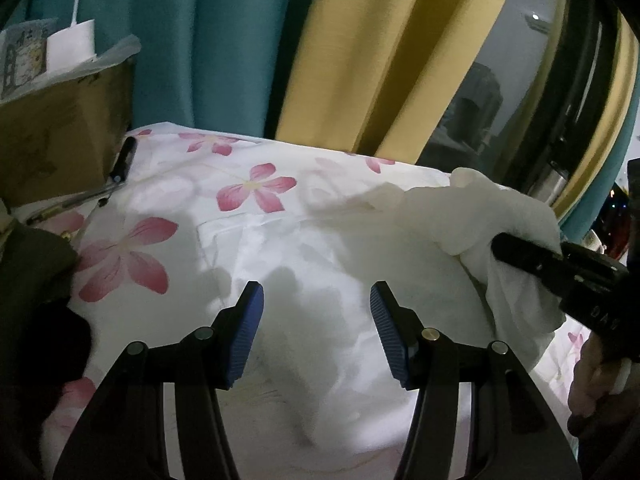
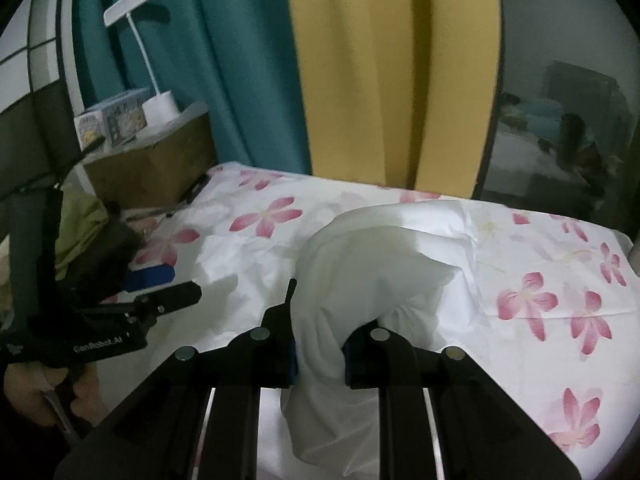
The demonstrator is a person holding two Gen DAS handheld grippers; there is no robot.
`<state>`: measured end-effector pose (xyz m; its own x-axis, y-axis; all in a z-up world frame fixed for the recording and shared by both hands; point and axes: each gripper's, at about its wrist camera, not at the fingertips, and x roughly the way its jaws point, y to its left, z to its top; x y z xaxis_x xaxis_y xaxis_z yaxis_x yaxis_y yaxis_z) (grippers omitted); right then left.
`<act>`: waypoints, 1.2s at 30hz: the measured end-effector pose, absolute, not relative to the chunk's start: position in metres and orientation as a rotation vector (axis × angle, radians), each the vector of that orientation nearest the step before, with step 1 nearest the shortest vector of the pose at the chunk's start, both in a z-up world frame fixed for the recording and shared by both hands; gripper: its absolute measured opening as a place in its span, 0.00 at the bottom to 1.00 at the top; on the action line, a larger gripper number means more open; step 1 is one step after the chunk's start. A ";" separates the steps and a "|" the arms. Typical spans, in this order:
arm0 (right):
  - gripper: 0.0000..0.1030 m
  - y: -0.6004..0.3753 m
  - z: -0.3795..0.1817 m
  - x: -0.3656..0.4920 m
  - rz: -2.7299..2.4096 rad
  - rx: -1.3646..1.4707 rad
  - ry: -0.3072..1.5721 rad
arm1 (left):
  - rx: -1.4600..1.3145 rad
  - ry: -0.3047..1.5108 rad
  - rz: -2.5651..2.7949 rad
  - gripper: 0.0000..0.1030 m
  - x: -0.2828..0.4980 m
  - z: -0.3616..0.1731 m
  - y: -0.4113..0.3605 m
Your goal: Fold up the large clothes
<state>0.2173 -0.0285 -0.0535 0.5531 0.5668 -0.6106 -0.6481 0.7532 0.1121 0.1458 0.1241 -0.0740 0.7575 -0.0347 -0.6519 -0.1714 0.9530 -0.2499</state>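
Observation:
A white garment (image 1: 320,280) lies spread on a flowered sheet (image 1: 256,188). My left gripper (image 1: 316,332) is open and empty, hovering just above the flat white cloth. My right gripper (image 2: 320,354) is shut on a bunched fold of the white garment (image 2: 384,256) and holds it lifted off the sheet (image 2: 560,300). In the left wrist view the right gripper (image 1: 532,258) shows at the right with the bunched cloth (image 1: 472,212) in it. In the right wrist view the left gripper (image 2: 160,286) shows at the left, open.
A cardboard box (image 1: 60,136) with a white lamp base (image 1: 72,46) stands at the back left, with pens (image 1: 124,158) beside it. Teal and yellow curtains (image 1: 360,48) hang behind. A dark olive cloth (image 2: 80,232) lies at the left. A window (image 2: 560,128) is at the right.

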 end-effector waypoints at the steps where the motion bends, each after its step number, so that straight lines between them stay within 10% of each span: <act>1: 0.16 -0.026 -0.055 0.217 0.723 -0.135 0.678 | -0.307 0.710 0.077 0.57 0.145 -0.075 0.126; 24: 0.23 0.057 -0.104 0.188 0.877 -0.341 0.883 | -0.331 0.740 0.110 0.57 0.120 -0.091 0.160; 31: 0.66 0.078 -0.113 0.171 0.977 -0.386 0.892 | -0.356 0.744 0.146 0.57 0.109 -0.092 0.171; 36: 0.69 0.082 -0.111 0.165 0.994 -0.391 0.890 | -0.372 0.749 0.191 0.57 0.096 -0.095 0.180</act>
<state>0.1646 0.0817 -0.1113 0.2446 0.5554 -0.7948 -0.8510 0.5158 0.0985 0.0961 0.1796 -0.0946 0.7192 0.0375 -0.6938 -0.2994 0.9179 -0.2606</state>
